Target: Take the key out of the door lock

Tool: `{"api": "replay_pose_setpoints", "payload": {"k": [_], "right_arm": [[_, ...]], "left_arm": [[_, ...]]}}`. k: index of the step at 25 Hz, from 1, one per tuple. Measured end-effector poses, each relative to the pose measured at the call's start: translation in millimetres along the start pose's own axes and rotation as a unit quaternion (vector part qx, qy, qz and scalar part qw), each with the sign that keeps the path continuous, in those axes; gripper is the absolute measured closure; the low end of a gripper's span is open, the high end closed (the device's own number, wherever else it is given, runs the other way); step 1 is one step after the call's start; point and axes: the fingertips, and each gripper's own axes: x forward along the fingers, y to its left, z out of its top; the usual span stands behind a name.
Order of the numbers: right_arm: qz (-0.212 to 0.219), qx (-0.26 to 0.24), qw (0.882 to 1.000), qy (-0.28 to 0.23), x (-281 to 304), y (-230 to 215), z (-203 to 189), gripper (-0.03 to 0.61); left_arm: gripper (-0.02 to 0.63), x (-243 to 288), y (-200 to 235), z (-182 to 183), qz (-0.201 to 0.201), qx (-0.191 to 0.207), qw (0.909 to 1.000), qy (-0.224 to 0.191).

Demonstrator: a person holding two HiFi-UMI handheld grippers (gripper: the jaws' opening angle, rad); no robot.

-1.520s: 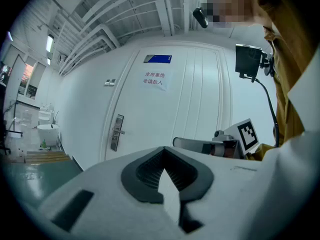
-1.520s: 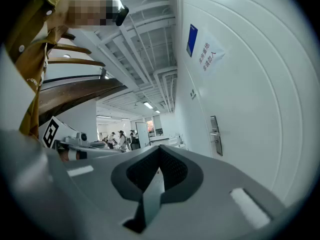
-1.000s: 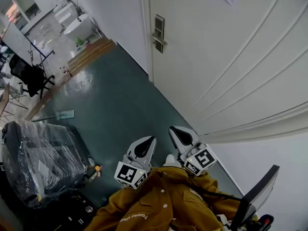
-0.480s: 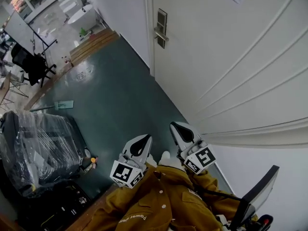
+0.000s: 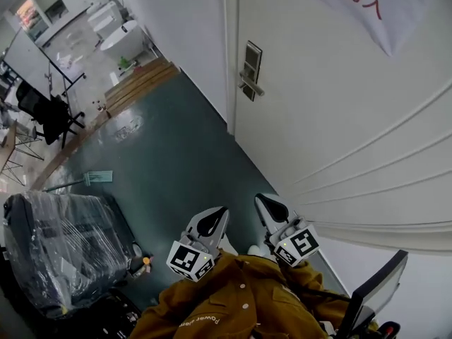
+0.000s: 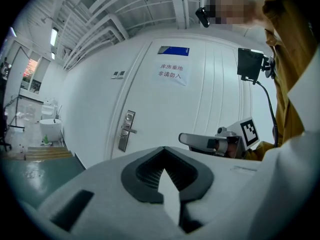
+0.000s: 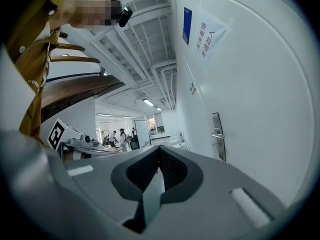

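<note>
The white door (image 5: 339, 104) carries a metal lock plate (image 5: 249, 69) with a lever handle (image 5: 252, 87). It also shows as the lock plate (image 6: 126, 130) in the left gripper view and the lock plate (image 7: 217, 136) in the right gripper view. The key is too small to make out. My left gripper (image 5: 221, 210) and right gripper (image 5: 261, 198) hang side by side near my chest, well short of the door. Both point toward it, shut, with nothing in them. Up close, the pads of the left gripper (image 6: 162, 151) and of the right gripper (image 7: 159, 150) meet.
A paper sign with red characters (image 5: 367, 2) hangs on the door. A plastic-wrapped black bundle (image 5: 56, 249) lies on the green floor (image 5: 176, 161) at left. Further off are an office chair (image 5: 42, 111), a wooden step (image 5: 134, 82) and a white tub (image 5: 123, 37). A black panel (image 5: 378, 292) stands at lower right.
The door and lock plate have come nearer and lower in the head view, and the red-lettered sign has come into sight. Both grippers stay shut, side by side.
</note>
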Motion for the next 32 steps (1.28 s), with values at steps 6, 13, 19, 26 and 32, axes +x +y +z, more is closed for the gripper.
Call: {"api": "replay_pose_setpoints", "payload": {"k": [6, 13, 19, 26, 32], "right_arm": [[-0.047, 0.011, 0.999, -0.015, 77.1, -34.6, 21.6, 0.572], [-0.077, 0.009, 0.997, -0.011, 131.5, -64.8, 37.1, 0.572], [-0.079, -0.001, 0.997, -0.008, 169.0, -111.2, 48.4, 0.572], [-0.083, -0.015, 0.996, -0.019, 189.4, -177.2, 79.3, 0.572], [-0.099, -0.028, 0.995, -0.015, 201.8, -211.6, 92.0, 0.572]], "left_arm": [[0.617, 30.5, 68.6, 42.8, -0.046, 0.006, 0.9989, 0.005], [0.617, 58.2, 128.3, 67.9, -0.069, -0.003, 0.9976, 0.009], [0.617, 100.2, 160.2, 78.1, -0.063, -0.008, 0.9980, 0.008], [0.617, 170.4, 174.9, 93.1, -0.058, -0.010, 0.9982, 0.006], [0.617, 210.0, 179.2, 98.8, -0.057, -0.017, 0.9982, 0.004]]}}
